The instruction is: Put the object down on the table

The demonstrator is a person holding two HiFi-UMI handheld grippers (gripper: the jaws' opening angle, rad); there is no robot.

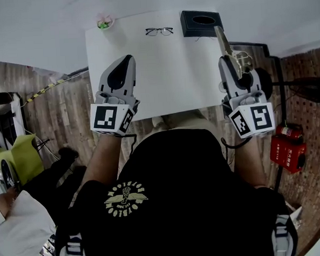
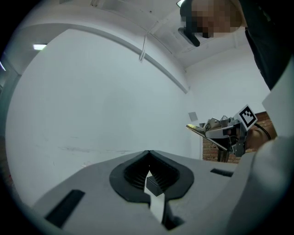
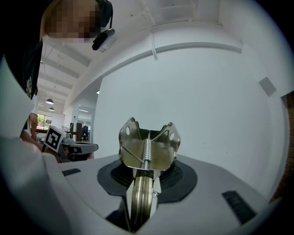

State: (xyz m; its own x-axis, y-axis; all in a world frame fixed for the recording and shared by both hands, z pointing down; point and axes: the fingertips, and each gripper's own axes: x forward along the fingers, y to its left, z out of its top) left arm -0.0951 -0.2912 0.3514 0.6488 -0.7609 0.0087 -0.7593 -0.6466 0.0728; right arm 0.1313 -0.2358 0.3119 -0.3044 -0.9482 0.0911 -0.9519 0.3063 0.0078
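Note:
My right gripper (image 1: 227,62) is shut on a brass-coloured metal tool (image 1: 223,41) with a coil spring. In the right gripper view the tool's folded bracket and spring (image 3: 148,146) stand up between the jaws, which clamp its narrow stem. The gripper holds the tool level over the right edge of the white table (image 1: 162,81). My left gripper (image 1: 125,61) hovers over the table's left part, jaws shut with nothing in them; its tips (image 2: 148,152) meet against the bare wall. The left gripper view also shows the right gripper (image 2: 223,134) with the tool.
At the table's far edge lie a pair of glasses (image 1: 159,31), a black box (image 1: 201,22) and a small pink and green thing (image 1: 104,21). A red canister (image 1: 287,146) stands on the floor at the right. The person's body fills the near side.

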